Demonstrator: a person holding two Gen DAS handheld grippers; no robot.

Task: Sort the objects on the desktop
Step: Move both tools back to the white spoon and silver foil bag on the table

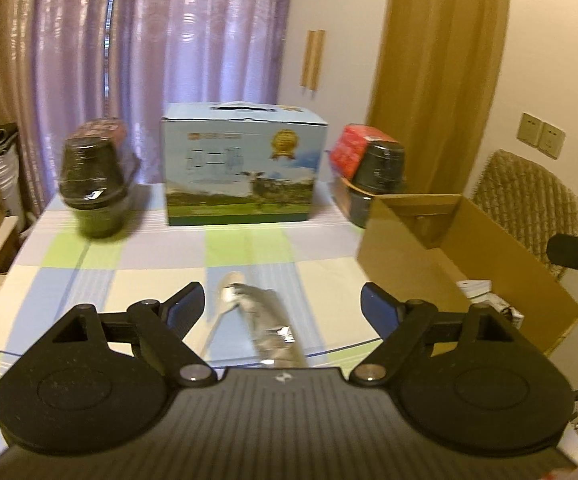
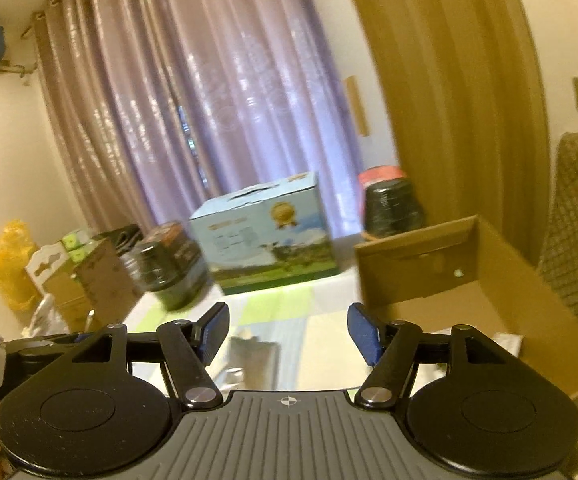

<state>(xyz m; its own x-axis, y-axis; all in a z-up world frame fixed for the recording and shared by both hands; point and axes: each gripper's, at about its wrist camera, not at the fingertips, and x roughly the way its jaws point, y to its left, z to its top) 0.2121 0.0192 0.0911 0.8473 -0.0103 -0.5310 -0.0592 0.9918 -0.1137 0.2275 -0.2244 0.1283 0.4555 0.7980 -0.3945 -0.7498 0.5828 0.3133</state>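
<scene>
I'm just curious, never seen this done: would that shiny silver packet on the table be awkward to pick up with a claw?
Probably a little. The silver packet looks crinkled and glossy, so it may flex and slip. It lies flat on the table, likely light and unlikely to roll. The left claw is open around it.

Far ahead of the tool hangs a purple curtain [image 1: 169, 40], with an ochre curtain [image 1: 441, 72] to its right. Wall sockets [image 1: 541, 134] and a woven chair [image 1: 529, 196] sit further right.
</scene>
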